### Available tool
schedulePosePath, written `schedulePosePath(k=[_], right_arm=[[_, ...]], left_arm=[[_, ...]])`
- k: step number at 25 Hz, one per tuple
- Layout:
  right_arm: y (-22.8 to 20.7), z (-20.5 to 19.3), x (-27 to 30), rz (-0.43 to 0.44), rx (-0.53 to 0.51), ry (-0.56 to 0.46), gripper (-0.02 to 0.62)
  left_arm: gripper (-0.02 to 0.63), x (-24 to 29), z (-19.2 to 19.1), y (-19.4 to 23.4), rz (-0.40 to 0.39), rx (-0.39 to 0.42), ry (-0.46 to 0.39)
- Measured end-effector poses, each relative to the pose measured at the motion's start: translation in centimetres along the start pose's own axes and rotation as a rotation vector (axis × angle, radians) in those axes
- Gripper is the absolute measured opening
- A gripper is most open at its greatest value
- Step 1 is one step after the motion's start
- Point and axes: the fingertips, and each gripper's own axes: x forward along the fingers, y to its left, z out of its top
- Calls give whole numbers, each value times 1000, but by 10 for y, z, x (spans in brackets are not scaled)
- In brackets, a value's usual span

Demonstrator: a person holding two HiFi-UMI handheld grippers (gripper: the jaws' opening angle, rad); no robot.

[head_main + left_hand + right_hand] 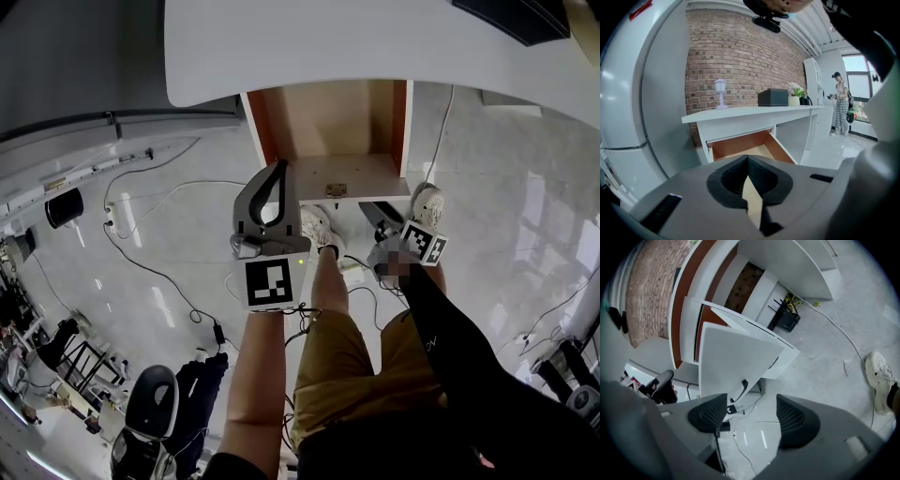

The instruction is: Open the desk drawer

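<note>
**White desk, drawer standing out**

White desk runs across the top of the head view, and its drawer is pulled well out from under the edge. The drawer's wood-brown inside is bare, and its white front panel is nearest the person. The left gripper hangs just in front of the drawer's left corner and does not touch it. The right gripper sits lower, off the drawer's right corner, above the pale glossy floor.

In the left gripper view, the left gripper has its tips pressed together with nothing pinched between them. Beyond it the drawer juts out of the desk against a brick wall. On the desktop stand a small lamp, a black box and a potted plant. A person stands far off by a window.

In the right gripper view, the right gripper has its jaws spread, with only floor and loose cable between the pads. The drawer front is close ahead, a little to the left. Its dark handle sits just beyond the left pad and clear of it. A light shoe shows at the right edge.
</note>
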Motion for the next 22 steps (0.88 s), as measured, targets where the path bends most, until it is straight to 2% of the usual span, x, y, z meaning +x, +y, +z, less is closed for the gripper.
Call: schedulePosePath(k=[7, 11, 15, 22], right_arm=[[4, 30, -30, -60, -194, 32, 321], [14, 47, -52, -65, -312, 91, 321], [32, 65, -76, -67, -419, 133, 321], [88, 94, -101, -72, -661, 137, 321]], left_arm=[[9, 5, 9, -12, -34, 58, 12], [9, 4, 21, -30, -51, 64, 9], [9, -6, 27, -44, -48, 29, 61], [9, -21, 80, -48, -12, -28, 25]])
